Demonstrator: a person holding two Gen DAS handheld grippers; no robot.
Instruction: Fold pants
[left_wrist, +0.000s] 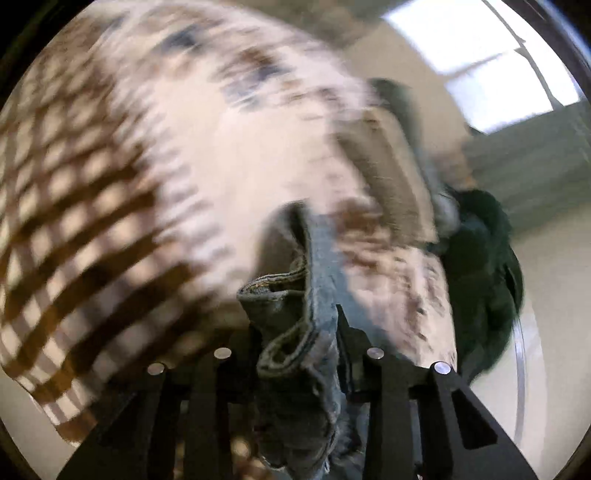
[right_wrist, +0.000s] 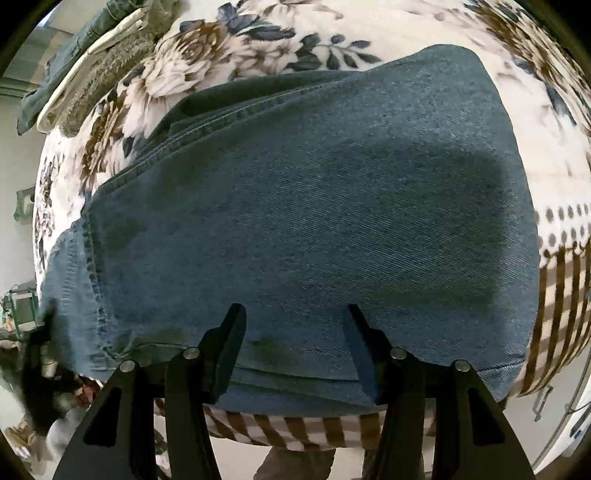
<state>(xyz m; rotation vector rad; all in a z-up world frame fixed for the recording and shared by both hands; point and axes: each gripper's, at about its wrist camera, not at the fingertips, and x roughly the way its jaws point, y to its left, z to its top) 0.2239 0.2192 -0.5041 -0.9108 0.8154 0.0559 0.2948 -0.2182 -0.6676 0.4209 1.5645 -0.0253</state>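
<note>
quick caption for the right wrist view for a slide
Open right gripper poised over folded blue jeans lying on a floral blanket.

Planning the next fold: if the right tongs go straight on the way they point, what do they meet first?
Most likely the jeans. The right tongs are open, and the denim fills the space between and beyond their tips, lying on the floral blanket. Depth is unclear, so I cannot tell whether they already touch it.
</note>
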